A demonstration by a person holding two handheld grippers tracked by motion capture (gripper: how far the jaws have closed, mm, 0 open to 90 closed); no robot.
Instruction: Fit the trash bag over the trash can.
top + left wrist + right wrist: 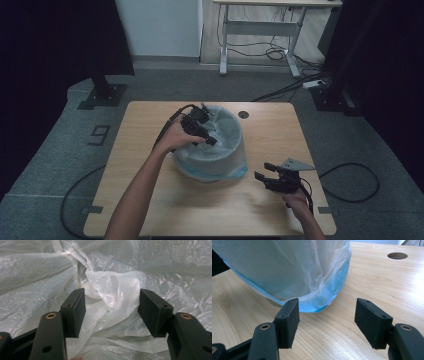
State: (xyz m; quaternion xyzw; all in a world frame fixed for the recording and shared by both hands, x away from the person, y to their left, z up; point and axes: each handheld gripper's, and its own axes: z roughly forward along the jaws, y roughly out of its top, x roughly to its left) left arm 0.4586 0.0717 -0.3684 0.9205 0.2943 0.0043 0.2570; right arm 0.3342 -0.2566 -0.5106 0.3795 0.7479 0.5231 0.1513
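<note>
We have our left tool (pixel 200 131) down inside the bin (pixel 212 170) mid-desk (pixel 280 135), jaws spread around a liner (pixel 112 290) fold dead ahead, while the right tool (pixel 267 172) waits spread beside it.

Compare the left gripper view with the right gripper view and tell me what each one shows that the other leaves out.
Left gripper view: the inside of the bin, crumpled white plastic liner bunched between the left gripper's open jaws, pads not pressing on it. Right gripper view: the bin from outside, the liner's blue hem hanging low, the wooden table and its round cable hole, with the right gripper open over bare wood. Both show the liner and a pair of black jaws.
</note>
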